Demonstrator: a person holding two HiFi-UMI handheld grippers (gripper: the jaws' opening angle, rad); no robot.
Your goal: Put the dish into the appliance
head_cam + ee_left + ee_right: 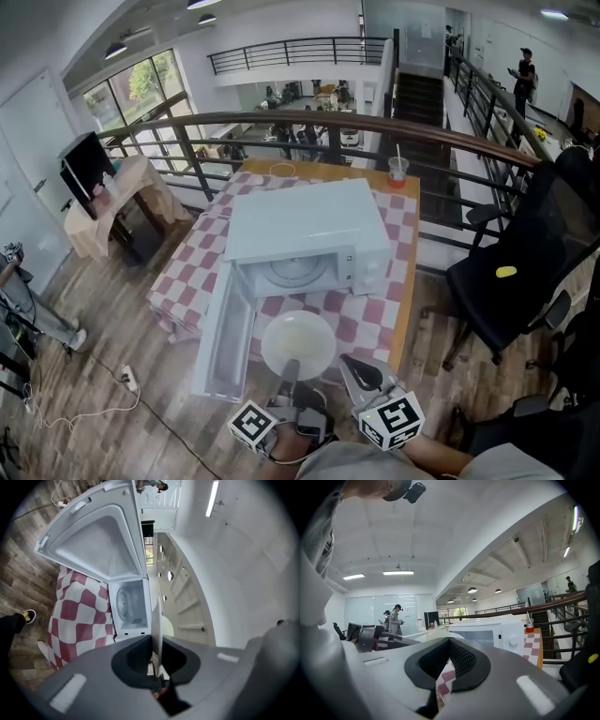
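Note:
A white round dish (298,342) hangs level above the table's near edge, just in front of the white microwave (309,230). My left gripper (291,368) is shut on the dish's near rim. In the left gripper view the dish (157,620) runs edge-on between the jaws of the left gripper (157,641), pointing at the open cavity with its glass turntable (129,603). The microwave door (225,337) hangs wide open at the left. My right gripper (356,367) sits shut and empty just right of the dish; its own view shows the microwave (490,632) from the side.
The microwave stands on a table with a red-and-white checked cloth (192,253). A cup with a straw (397,171) is at the table's far right corner. A black office chair (506,281) stands to the right, a railing (375,122) behind, and a power strip (128,378) lies on the floor.

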